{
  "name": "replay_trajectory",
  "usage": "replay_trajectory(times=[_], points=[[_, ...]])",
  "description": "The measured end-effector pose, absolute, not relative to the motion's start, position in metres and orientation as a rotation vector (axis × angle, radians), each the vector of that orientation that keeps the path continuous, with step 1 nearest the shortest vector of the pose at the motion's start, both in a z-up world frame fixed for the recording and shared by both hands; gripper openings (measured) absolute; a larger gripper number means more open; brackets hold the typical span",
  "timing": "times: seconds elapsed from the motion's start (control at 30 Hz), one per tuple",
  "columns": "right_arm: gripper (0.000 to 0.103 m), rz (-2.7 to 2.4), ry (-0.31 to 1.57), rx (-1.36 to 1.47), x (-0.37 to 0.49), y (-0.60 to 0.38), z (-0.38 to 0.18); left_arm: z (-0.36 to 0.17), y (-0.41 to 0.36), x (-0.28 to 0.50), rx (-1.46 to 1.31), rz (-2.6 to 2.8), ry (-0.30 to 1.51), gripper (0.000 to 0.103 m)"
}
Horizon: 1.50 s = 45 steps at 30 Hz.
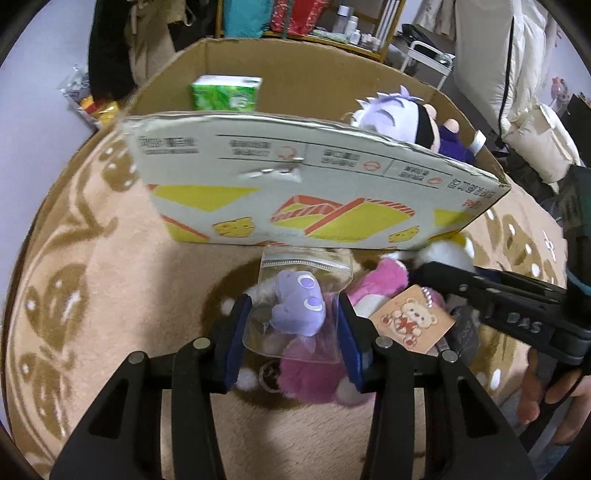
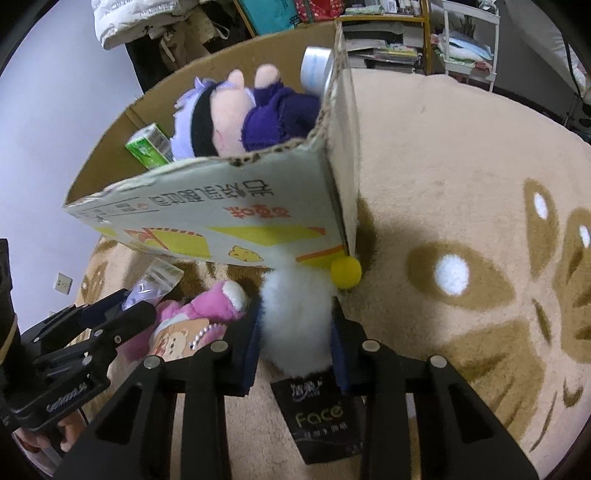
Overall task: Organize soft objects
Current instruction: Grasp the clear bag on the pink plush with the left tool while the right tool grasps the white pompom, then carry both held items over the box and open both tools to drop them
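My left gripper (image 1: 293, 325) is shut on a clear zip bag holding a small purple plush (image 1: 299, 308), just above a pink plush (image 1: 314, 380) lying on the rug. A bear-printed tag (image 1: 412, 325) lies to its right. My right gripper (image 2: 295, 339) is shut on a white fluffy plush (image 2: 295, 317) with a yellow pompom (image 2: 346, 272), close against the front corner of the cardboard box (image 2: 221, 221). The same box (image 1: 295, 177) holds a purple-haired doll (image 1: 399, 114) and a green tissue pack (image 1: 225, 92). The right gripper (image 1: 443, 280) enters the left wrist view from the right.
A black "Face" tissue pack (image 2: 325, 417) lies under the right gripper. A tape roll (image 2: 317, 68) sits in the box's far corner. The beige patterned rug (image 2: 461, 184) spreads around the box. Shelves and furniture (image 1: 332, 22) stand behind. A hand (image 1: 546, 391) holds the right gripper.
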State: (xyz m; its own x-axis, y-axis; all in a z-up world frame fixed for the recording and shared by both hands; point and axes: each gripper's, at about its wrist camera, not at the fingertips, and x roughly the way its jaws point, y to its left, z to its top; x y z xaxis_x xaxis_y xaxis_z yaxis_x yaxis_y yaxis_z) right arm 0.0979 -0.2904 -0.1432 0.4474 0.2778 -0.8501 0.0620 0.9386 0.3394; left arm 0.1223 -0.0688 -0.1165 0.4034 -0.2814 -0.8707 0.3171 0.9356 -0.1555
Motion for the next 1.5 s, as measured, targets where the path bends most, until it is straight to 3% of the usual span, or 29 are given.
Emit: replay_trajectory(times=[0.87,1.5], points=[[0.034,0.177,0.621,0.228,0.019,-0.281,-0.030,-0.025,-0.037,0.068,0.067,-0.222,0.671,0.043],[0.034,0.206,0.437,0.167,0.046,-0.283,0.030,0.021,-0.056,0.104,0.106,-0.242,0.532,0.044]])
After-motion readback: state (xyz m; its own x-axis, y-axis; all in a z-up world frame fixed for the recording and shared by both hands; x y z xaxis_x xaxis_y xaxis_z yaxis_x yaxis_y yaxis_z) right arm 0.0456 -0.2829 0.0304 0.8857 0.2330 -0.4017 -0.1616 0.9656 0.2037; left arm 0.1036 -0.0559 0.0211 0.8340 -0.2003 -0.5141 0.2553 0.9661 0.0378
